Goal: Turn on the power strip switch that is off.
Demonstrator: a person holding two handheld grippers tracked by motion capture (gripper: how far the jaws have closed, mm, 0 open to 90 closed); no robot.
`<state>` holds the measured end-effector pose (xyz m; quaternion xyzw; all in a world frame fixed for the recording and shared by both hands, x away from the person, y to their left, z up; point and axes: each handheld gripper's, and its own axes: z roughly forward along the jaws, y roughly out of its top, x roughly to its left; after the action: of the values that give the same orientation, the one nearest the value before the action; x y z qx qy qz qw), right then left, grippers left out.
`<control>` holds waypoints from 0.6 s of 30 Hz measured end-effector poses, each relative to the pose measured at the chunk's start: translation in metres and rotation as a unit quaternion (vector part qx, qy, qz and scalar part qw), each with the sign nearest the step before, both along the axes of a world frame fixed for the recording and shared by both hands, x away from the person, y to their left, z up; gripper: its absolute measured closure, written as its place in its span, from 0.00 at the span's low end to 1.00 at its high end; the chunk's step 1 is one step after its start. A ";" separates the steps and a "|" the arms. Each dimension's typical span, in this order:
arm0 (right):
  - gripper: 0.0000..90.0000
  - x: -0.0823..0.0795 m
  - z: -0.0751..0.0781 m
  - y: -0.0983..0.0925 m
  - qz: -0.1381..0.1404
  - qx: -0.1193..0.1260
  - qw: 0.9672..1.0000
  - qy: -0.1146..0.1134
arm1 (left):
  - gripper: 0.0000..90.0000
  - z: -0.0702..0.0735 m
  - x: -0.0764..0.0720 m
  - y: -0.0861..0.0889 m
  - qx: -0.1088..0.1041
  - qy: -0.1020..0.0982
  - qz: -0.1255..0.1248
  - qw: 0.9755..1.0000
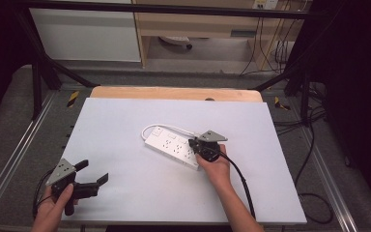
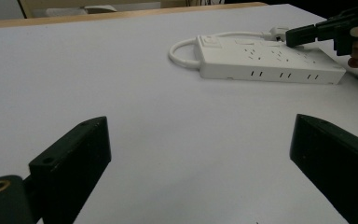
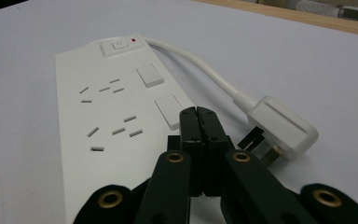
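Note:
A white power strip (image 1: 174, 146) lies near the middle of the white table, its short cable looping back to a white plug (image 3: 282, 127) beside it. My right gripper (image 1: 193, 143) sits over the strip's right end, jaws shut with nothing between them; in the right gripper view the closed tips (image 3: 199, 116) rest just above the strip (image 3: 112, 116), near a square button. My left gripper (image 1: 94, 172) is held at the table's front left, jaws wide open and empty. From the left gripper view the strip (image 2: 261, 60) lies far ahead, with the right gripper (image 2: 293, 37) over it.
The white board (image 1: 125, 116) lies on a wooden tabletop (image 1: 174, 93) inside a black metal frame. A black cable (image 1: 239, 179) trails from the right gripper along the person's forearm. Bare board stretches between the two grippers.

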<state>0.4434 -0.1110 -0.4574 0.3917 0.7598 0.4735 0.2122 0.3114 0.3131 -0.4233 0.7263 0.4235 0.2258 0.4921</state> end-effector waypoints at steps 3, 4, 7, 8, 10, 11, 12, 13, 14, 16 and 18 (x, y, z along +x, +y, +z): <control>1.00 0.000 0.000 0.000 -0.001 0.001 1.000 0.002 | 0.06 0.000 0.000 0.000 0.000 -0.001 0.000 1.000; 1.00 0.000 0.000 0.000 -0.001 0.001 1.000 0.002 | 0.06 0.000 0.000 0.000 0.000 -0.001 0.000 1.000; 1.00 0.001 0.000 -0.002 -0.005 0.003 1.000 0.002 | 0.06 0.000 0.000 0.001 0.001 -0.001 0.000 1.000; 1.00 0.001 0.000 -0.002 -0.005 0.006 1.000 0.004 | 0.06 0.000 0.000 0.001 0.001 -0.001 0.000 1.000; 1.00 0.001 0.000 -0.002 -0.004 0.002 1.000 0.002 | 0.06 0.000 0.000 0.001 0.001 0.000 -0.001 1.000; 1.00 0.002 0.000 -0.002 -0.004 0.001 1.000 0.002 | 0.06 0.000 0.000 0.001 0.001 0.000 -0.001 1.000; 1.00 0.002 0.001 -0.002 -0.004 0.001 1.000 0.003 | 0.06 0.000 0.000 0.001 0.001 0.000 -0.001 1.000; 1.00 0.002 0.001 -0.002 -0.004 0.002 1.000 0.004 | 0.06 0.000 0.000 0.001 0.001 0.000 -0.001 1.000; 1.00 0.002 0.001 -0.002 -0.004 0.002 1.000 0.004 | 0.06 0.000 0.000 0.001 0.000 -0.001 -0.001 1.000; 1.00 0.002 0.002 -0.003 -0.005 0.004 1.000 0.000 | 0.06 0.000 0.000 0.001 -0.001 -0.001 0.000 1.000; 1.00 0.001 0.003 -0.003 -0.004 0.008 1.000 0.000 | 0.06 0.000 0.000 0.001 -0.001 0.000 0.001 1.000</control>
<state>0.4443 -0.1140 -0.4545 0.3966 0.7543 0.4787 0.2113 0.3116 0.3143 -0.4235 0.7254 0.4241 0.2260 0.4928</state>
